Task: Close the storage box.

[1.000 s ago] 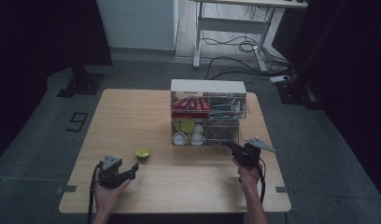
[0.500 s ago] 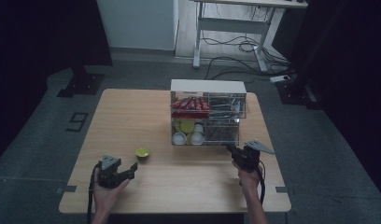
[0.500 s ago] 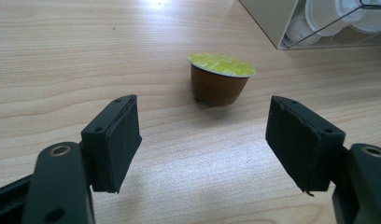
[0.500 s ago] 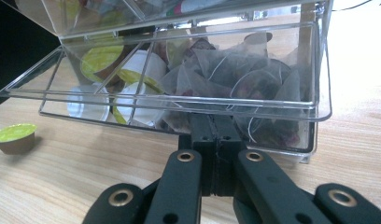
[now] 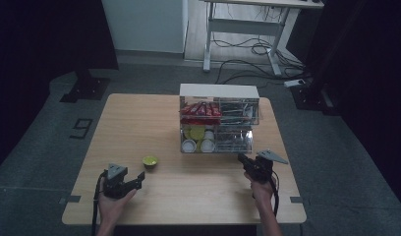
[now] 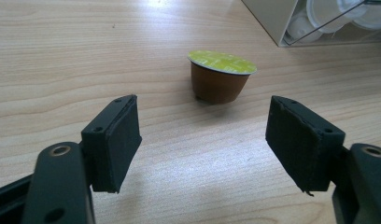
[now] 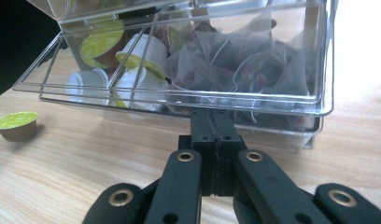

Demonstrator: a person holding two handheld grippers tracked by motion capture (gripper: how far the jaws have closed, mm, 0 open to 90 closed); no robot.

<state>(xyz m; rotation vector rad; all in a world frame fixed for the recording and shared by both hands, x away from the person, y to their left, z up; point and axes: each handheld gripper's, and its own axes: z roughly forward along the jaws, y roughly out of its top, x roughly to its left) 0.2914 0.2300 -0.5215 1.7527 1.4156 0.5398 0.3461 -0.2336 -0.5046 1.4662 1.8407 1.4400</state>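
A brown coffee capsule with a green lid (image 6: pixel 221 77) stands on the wooden table (image 5: pixel 139 123), left of the clear organizer (image 5: pixel 219 118). My left gripper (image 6: pixel 212 140) is open, and the capsule sits a short way beyond its two pads, apart from both. In the high view this gripper (image 5: pixel 137 178) lies just near-left of the capsule (image 5: pixel 150 161). My right gripper (image 7: pixel 212 119) is shut, its pads pressed together, with the tips right at the lower front edge of the organizer's clear drawer (image 7: pixel 291 105). I see nothing between the pads.
The drawer holds pyramid tea bags (image 7: pixel 254 65) on one side and green-lidded and white capsules (image 7: pixel 132 56) on the other. Red packets (image 5: pixel 198 109) fill the organizer's upper left. A desk frame and cables (image 5: pixel 247 44) stand on the floor beyond the table.
My right gripper has drawn back a little toward the near edge of the table. The left gripper and the capsule have stayed put.
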